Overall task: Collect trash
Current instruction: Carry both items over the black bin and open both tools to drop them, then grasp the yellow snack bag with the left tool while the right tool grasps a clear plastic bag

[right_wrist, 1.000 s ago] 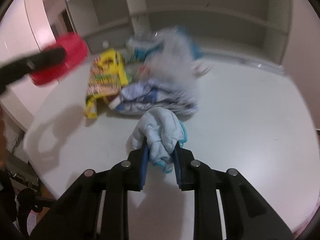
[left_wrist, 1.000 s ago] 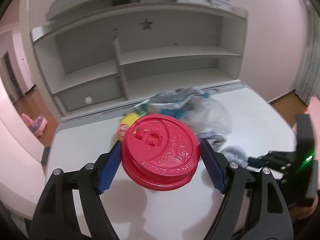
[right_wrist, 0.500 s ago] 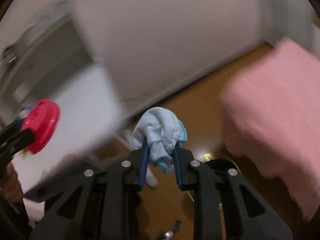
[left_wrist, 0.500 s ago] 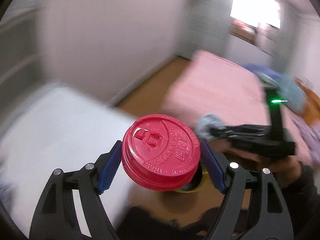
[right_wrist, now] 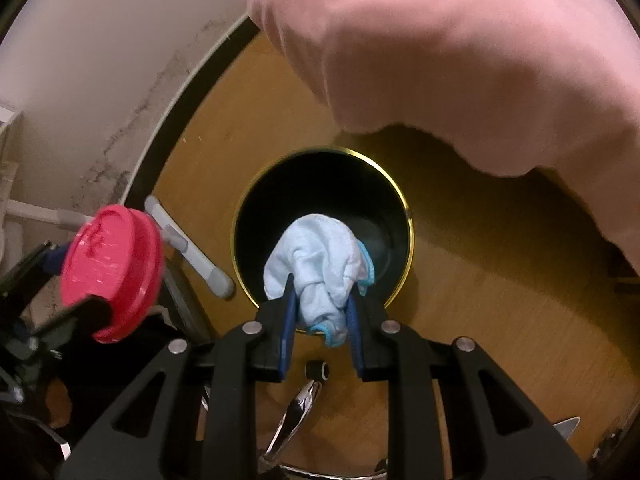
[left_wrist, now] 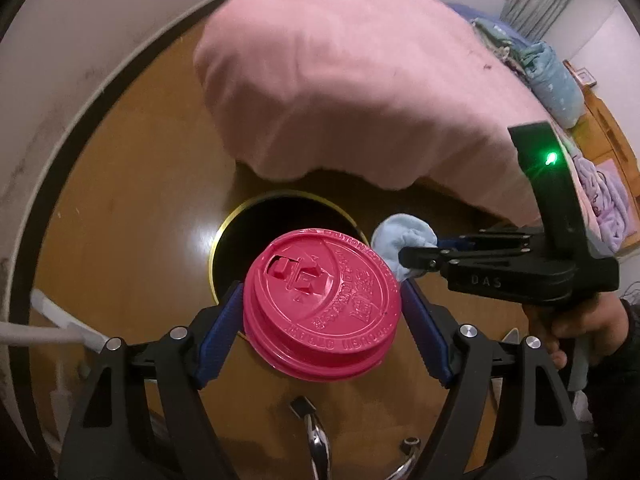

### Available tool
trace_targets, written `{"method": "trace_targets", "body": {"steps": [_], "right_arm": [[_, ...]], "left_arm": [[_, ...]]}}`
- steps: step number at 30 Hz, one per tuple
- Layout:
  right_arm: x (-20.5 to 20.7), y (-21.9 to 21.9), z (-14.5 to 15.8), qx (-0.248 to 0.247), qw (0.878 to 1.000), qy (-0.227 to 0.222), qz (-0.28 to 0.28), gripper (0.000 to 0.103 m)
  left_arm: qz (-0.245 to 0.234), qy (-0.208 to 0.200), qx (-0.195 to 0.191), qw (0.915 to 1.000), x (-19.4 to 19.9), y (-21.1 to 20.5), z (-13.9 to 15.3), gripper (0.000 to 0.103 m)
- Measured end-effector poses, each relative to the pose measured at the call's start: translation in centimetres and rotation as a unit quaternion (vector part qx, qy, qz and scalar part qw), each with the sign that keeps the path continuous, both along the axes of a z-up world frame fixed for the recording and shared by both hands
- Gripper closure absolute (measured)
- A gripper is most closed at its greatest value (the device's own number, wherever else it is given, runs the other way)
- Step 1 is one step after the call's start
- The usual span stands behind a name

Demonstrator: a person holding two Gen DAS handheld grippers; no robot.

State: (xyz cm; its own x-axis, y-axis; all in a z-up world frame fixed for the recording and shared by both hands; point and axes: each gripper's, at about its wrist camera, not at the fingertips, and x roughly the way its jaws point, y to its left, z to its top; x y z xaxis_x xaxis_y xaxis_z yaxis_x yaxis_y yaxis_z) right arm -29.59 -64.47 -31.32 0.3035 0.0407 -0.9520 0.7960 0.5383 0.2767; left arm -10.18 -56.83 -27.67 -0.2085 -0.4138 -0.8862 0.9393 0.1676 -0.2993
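The left gripper (left_wrist: 322, 312) clamps a red lid (left_wrist: 320, 304). The right gripper (right_wrist: 322, 320) pinches a blue cloth (right_wrist: 316, 268). A black bin (right_wrist: 320, 184) sits below both.

We see a red plastic cup lid (left_wrist: 322, 310), round, with raised lettering and a closed sip tab, clamped at its rim and tilted above the near edge of the black bin (right_wrist: 320, 184) (its rim is gold). A crumpled pale-blue cloth (right_wrist: 318, 260) with a brighter blue hem is pinched low, its bulk hanging over the bin's open mouth, which stands on the wooden floor (right_wrist: 500, 280).
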Motion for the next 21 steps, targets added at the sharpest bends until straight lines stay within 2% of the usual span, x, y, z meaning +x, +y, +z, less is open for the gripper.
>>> {"method": "trace_targets", "body": {"steps": [3,5,8,9,13,16,19,21], "right_arm": [[0.6,-1.0,-1.0,0.004,1.000,0.002,0.004,0.080],[0.4,-2.2,-1.1,0.001,1.000,0.002,0.008,0.077],[0.9,-2.9,-0.4,-0.007,1.000,-0.001,0.010,0.046],[1.1,-3.1,-0.1,-0.014,1.000,-0.003,0.010,0.040],[0.9,-3.2,1.9,-0.027,1.000,-0.011,0.001,0.040],[0.3,-2.8,5.3,-0.055,0.998,-0.022,-0.001,0.039],[0.6,-1.2,11.1,-0.119,0.992,-0.035,0.013,0.035],[1.7,1.1,16.5,-0.168,0.983,-0.067,0.040,0.028]], "left_arm": [[-0.001,-0.002,0.011,0.9999,0.4,-1.3,-2.2,0.025],[0.001,0.002,0.010,1.0000,0.1,-1.6,-2.2,0.023],[0.008,0.006,0.007,0.9999,0.3,-1.5,-1.6,0.014],[0.011,0.004,0.004,0.9999,0.4,-1.6,-1.4,0.014],[0.030,-0.010,0.002,0.9995,0.7,-1.1,-0.1,0.013],[0.035,-0.021,-0.018,0.9990,0.4,0.0,3.9,0.013],[0.033,-0.048,-0.059,0.9965,-0.5,2.7,10.2,0.010],[0.036,-0.070,-0.091,0.9927,-1.0,5.0,14.9,0.008]]}}
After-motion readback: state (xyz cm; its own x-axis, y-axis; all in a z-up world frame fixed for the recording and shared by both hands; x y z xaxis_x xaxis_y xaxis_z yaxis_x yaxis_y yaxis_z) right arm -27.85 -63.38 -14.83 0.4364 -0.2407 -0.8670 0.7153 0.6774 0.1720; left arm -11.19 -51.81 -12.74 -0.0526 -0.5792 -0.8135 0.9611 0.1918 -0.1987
